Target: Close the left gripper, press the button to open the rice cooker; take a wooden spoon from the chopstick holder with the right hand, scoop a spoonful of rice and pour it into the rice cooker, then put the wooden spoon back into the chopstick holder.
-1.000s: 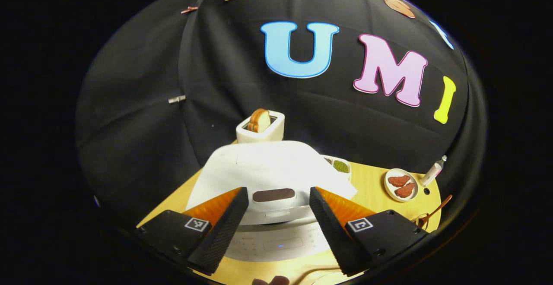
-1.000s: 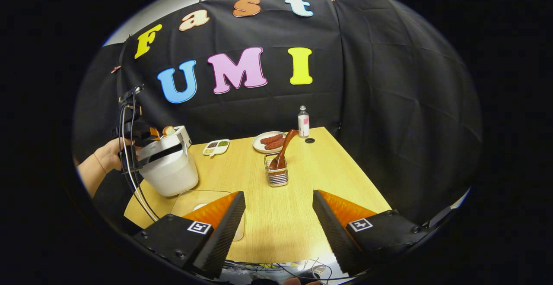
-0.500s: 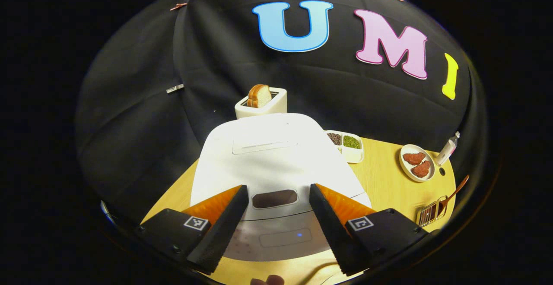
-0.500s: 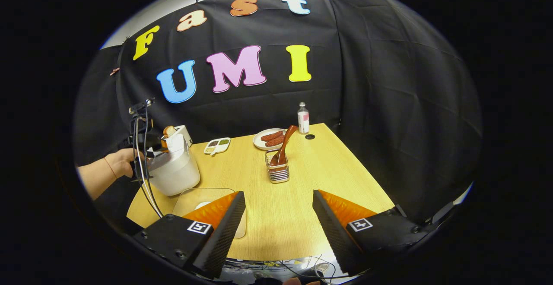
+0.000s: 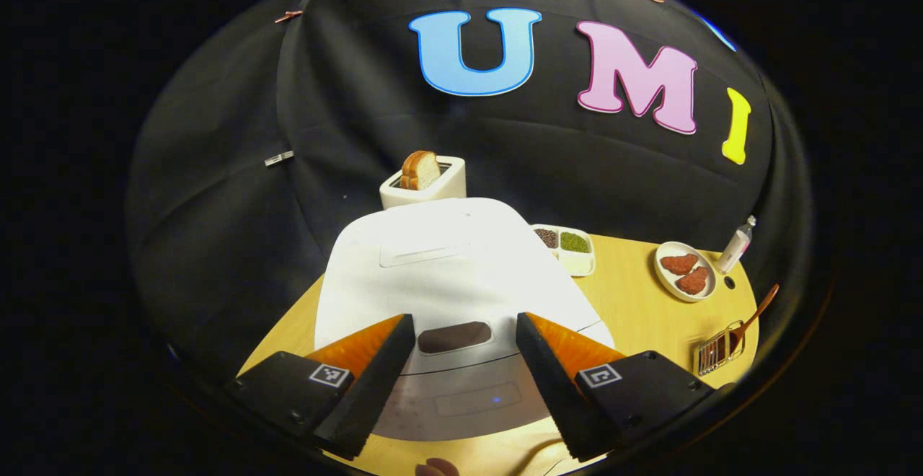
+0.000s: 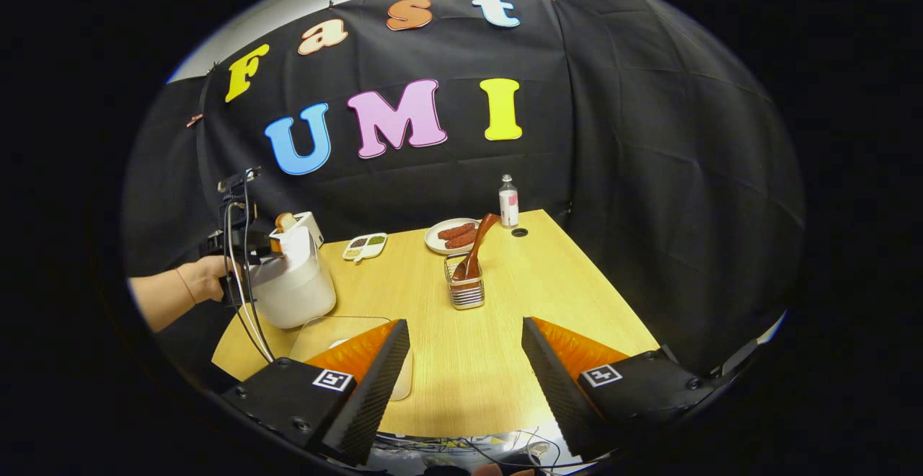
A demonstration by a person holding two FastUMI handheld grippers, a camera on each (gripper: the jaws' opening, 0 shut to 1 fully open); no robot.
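**Cooker lid down, spoon in its holder, both grippers spread**

The cooker (image 5: 461, 281) sat at the near left of the tabletop (image 6: 461, 360), its white lid down and the dark button (image 5: 456, 336) at the lid's front edge. In the left gripper view the left gripper (image 5: 461, 360) hung just over that front edge, its fingers spread wide with the button between them and nothing held. In the right gripper view the same gripper (image 6: 238, 245) sat against the cooker (image 6: 292, 285), held by a hand (image 6: 205, 281) with cables hanging from it.

The spoon (image 6: 476, 245) stood in the wire holder (image 6: 465, 292) near the middle of the tabletop, bowl end down, handle leaning up and to the right. Whether the holder held anything else could not be told.

The right gripper (image 6: 465, 368) was released too, fingers wide apart over the bare near edge, well short of the holder. Behind its left finger lay a clear container (image 6: 346, 335) with something white in it, partly hidden.

Behind the cooker stood a white toaster (image 5: 424, 184) with a slice of bread (image 5: 420, 169) upright in its slot. Beside it lay a small divided tray (image 5: 570, 249): dark grains in one compartment, green ones in the next, a pale front part whose content was unclear. Farther right a plate (image 5: 685, 278) carried two reddish pieces of meat, and a small bottle (image 5: 735, 245) stood just beyond it near the wall.
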